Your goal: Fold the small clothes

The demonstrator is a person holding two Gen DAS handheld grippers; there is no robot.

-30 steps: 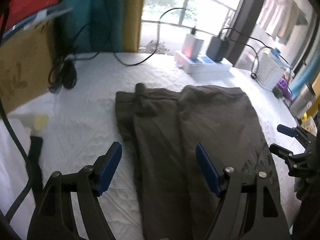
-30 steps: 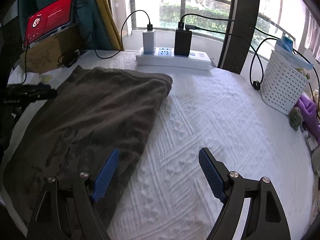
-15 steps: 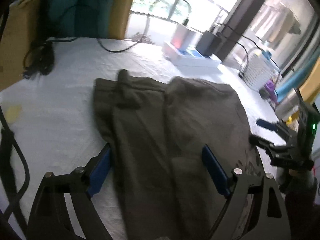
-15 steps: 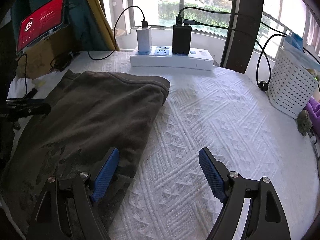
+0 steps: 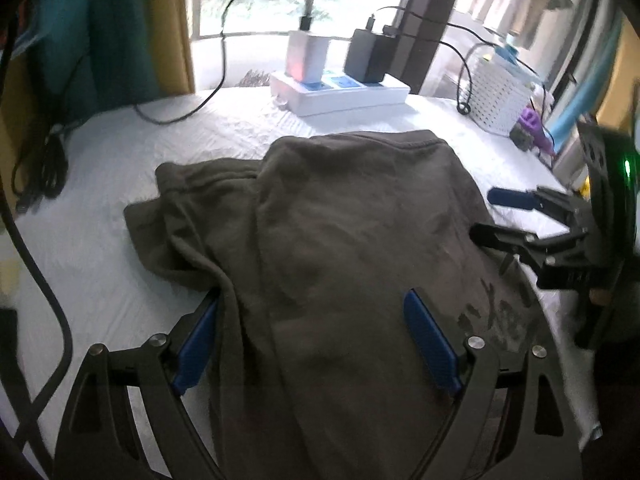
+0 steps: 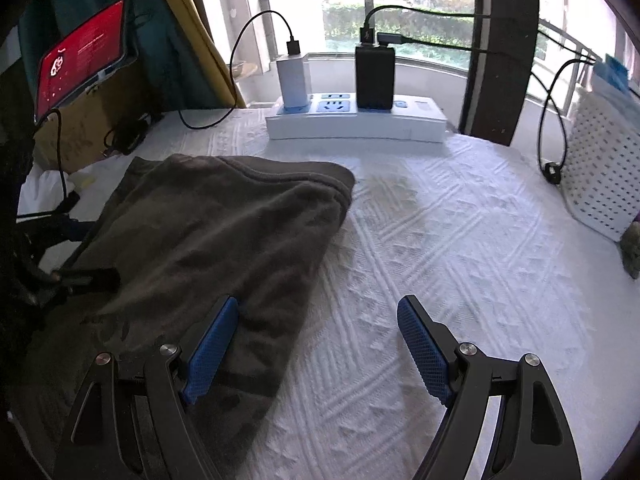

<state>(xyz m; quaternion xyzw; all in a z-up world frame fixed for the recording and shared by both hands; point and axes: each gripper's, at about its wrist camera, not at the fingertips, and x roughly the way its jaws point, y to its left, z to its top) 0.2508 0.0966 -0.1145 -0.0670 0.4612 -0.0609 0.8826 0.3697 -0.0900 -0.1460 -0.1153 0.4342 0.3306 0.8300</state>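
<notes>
Clothing here is one dark brown garment (image 5: 352, 240), folded lengthwise into a long band, lying on the white textured bedspread (image 6: 460, 260) that covers the surface. Its far end (image 6: 280, 176) stops short of the far edge; its near end runs down to the near edge under both tools. A faded dark print (image 5: 496, 312) marks the cloth near the near end, and a loose fold (image 5: 168, 216) spills out along its left side.

Along the far edge sits a white power strip (image 6: 356, 122) with a white charger (image 6: 295, 80) and a black charger (image 6: 375, 76) plugged in, cables running off both. A white perforated basket (image 6: 600, 184) stands at the right edge. At the far-left corner a tablet with a red screen (image 6: 84, 56) leans on a cardboard box (image 6: 80, 128).

The left gripper (image 5: 312, 344) has just been opening; its jaws now stand spread wide, straddling the garment's left part, with cloth between them but not pinched. The right gripper (image 6: 316, 344) also has its jaws spread: the left blue pad (image 6: 210, 350) is over the garment's right border, the right pad (image 6: 424, 350) over bare bedspread.
</notes>
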